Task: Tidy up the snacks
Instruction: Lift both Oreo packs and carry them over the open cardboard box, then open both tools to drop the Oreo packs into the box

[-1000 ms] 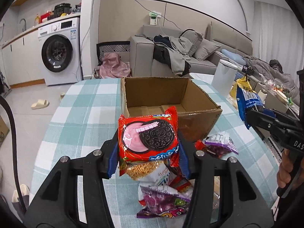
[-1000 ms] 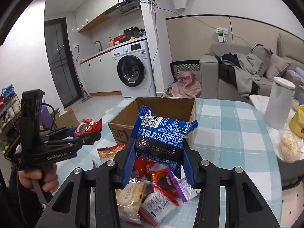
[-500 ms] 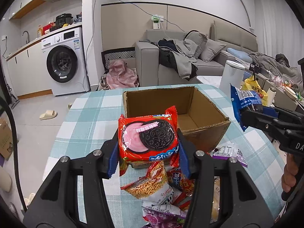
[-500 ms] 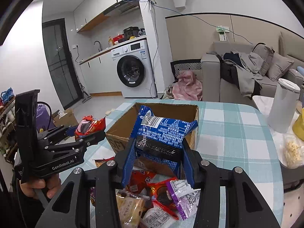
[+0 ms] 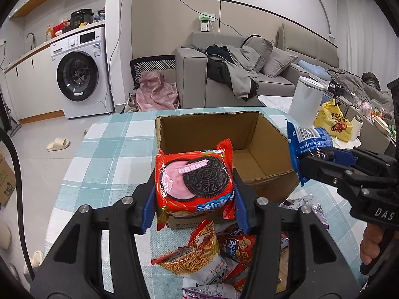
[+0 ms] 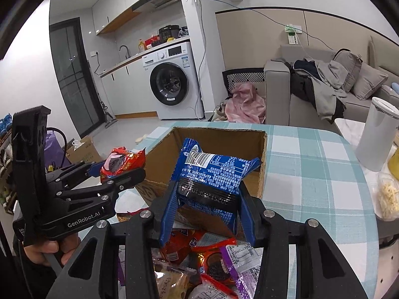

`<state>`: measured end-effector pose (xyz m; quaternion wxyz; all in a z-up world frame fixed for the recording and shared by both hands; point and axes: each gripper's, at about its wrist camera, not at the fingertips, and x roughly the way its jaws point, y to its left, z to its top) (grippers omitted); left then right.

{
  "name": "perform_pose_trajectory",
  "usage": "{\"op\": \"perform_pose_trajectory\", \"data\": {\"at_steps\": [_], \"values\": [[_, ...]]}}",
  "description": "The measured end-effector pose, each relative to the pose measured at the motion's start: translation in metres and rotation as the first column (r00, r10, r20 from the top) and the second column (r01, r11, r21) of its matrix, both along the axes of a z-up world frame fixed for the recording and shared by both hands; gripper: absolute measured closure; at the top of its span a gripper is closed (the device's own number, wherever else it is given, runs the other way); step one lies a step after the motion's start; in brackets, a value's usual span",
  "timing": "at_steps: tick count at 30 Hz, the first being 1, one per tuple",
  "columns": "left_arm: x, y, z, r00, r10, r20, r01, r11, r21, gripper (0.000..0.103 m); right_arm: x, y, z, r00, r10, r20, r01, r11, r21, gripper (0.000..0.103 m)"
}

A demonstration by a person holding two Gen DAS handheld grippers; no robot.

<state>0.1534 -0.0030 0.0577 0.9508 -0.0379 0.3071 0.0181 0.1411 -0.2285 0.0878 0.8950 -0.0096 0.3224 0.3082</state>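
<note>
My left gripper (image 5: 195, 194) jaws squeeze the red Oreo pack (image 5: 194, 179); my right gripper (image 6: 207, 201) jaws squeeze the blue cookie pack (image 6: 212, 177). Both packs hang just before the cardboard box (image 5: 269, 134), which lies straight ahead, near both.

The left gripper (image 5: 194, 186) is raised above the near edge of the cardboard box (image 5: 264, 149), its blue pads (image 5: 149, 209) pressed on both sides of the red Oreo pack (image 5: 194, 179), w/ the fingers pointing toward the box opening. The right gripper (image 6: 208, 196) is held at approx. the same height at the box's near right corner, its two fingers closed around the blue Oreo pack (image 6: 212, 174). In the right wrist view the left hand (image 6: 47, 249) is wrapped on the handle of its tool, to the left of the box. In the left wrist view the right hand (image 5: 371, 244) grips its handle, to the right of the box.
</note>
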Motion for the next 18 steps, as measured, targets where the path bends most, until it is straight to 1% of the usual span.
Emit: {"op": "perform_pose_trajectory", "data": {"at_steps": [6, 10, 13, 18], "values": [[0.020, 0.004, -0.007, 1.000, -0.004, -0.024, 0.003, 0.999, -0.032, 0.054, 0.006, 0.010, -0.002, 1.000, -0.001, -0.010, 0.001, 1.000, -0.005, 0.057], [0.032, 0.003, -0.012, 0.999, -0.012, -0.033, 0.011, 0.999, -0.035, 0.054, 0.013, 0.014, -0.007, 1.000, -0.007, -0.031, 0.007, 1.000, -0.009, 0.057], [0.042, 0.003, -0.016, 0.999, -0.017, -0.042, 0.015, 0.999, -0.050, 0.054, 0.018, 0.015, -0.010, 0.999, -0.016, -0.034, 0.016, 1.000, -0.016, 0.057], [0.052, 0.007, -0.021, 0.999, -0.020, -0.050, 0.017, 0.998, -0.060, 0.054, 0.028, 0.013, -0.015, 0.998, -0.032, -0.059, 0.032, 0.999, -0.004, 0.057]]}}
